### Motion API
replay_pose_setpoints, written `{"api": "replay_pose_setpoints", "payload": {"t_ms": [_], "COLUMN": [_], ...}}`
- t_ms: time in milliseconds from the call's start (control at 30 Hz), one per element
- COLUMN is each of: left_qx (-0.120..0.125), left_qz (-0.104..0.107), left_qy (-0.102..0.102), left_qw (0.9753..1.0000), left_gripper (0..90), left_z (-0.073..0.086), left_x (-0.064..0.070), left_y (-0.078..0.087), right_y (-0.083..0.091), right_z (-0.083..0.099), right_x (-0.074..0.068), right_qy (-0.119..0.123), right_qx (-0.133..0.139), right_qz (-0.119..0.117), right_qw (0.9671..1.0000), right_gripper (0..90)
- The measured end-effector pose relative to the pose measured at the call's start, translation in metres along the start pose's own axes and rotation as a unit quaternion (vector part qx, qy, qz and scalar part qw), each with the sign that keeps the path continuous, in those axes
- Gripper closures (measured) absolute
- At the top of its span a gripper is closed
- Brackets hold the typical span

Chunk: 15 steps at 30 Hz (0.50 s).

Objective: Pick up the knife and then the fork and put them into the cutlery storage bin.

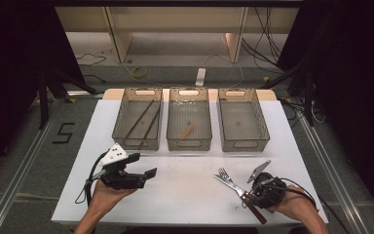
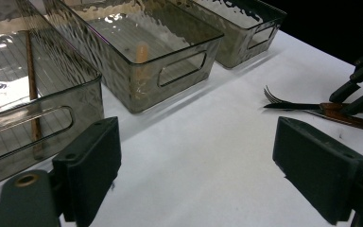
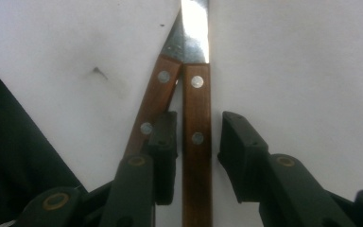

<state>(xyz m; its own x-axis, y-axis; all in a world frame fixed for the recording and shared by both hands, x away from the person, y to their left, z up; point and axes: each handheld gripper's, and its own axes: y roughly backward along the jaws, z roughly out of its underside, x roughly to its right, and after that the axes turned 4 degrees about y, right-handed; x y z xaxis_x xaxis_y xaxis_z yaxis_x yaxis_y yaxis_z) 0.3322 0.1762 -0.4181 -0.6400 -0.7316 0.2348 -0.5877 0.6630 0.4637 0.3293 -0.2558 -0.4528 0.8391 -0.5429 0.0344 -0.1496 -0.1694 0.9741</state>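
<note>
Presently, I record two wood-handled pieces lying side by side on the white counter (image 1: 185,195) at its near right: a knife (image 3: 196,137) and a fork (image 1: 226,177), handles touching, tines pointing toward the bins. My right gripper (image 3: 197,142) stands over them, jaws parted astride the knife handle; the left jaw sits between the two handles, the right one just beside the knife, not yet clenched. My left gripper (image 1: 143,178) hovers at near left, jaws released wide, holding nothing. Beyond stand three clear bins: the left bin (image 1: 137,119) holds chopsticks (image 1: 143,119), the middle bin (image 1: 190,119) a small wooden piece (image 1: 187,131).
</note>
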Motion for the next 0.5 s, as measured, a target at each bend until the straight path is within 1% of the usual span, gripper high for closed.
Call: {"api": "replay_pose_setpoints", "payload": {"t_ms": [100,267,333,500], "left_qx": [-0.002,-0.001,-0.001,-0.005], "left_qz": [0.0,0.001,0.001,0.0], "left_qy": [-0.003,-0.001,0.001,-0.003], "left_qw": [1.0,1.0,1.0,1.0], "left_gripper": [15.8,15.8,15.8,15.8], "left_z": [0.0,-0.0001,-0.0001,-0.0002], "left_x": [0.0006,0.0001,-0.0003,0.0003], "left_y": [-0.0004,-0.0001,0.0,-0.0006], "right_y": [-0.0016,-0.0021,-0.0021,-0.0026], "right_z": [-0.0022,-0.0047,-0.0058,-0.007], "right_x": [-0.0012,-0.0014,-0.0022,-0.0008], "right_qy": [0.001,0.003,-0.001,-0.001], "right_qx": [-0.009,-0.012,-0.018,-0.02], "right_qz": [0.005,0.006,0.005,0.001], "right_qw": [1.0,0.9999,0.9998,0.9998], "right_gripper": [70.7,74.5,74.9,75.6]}}
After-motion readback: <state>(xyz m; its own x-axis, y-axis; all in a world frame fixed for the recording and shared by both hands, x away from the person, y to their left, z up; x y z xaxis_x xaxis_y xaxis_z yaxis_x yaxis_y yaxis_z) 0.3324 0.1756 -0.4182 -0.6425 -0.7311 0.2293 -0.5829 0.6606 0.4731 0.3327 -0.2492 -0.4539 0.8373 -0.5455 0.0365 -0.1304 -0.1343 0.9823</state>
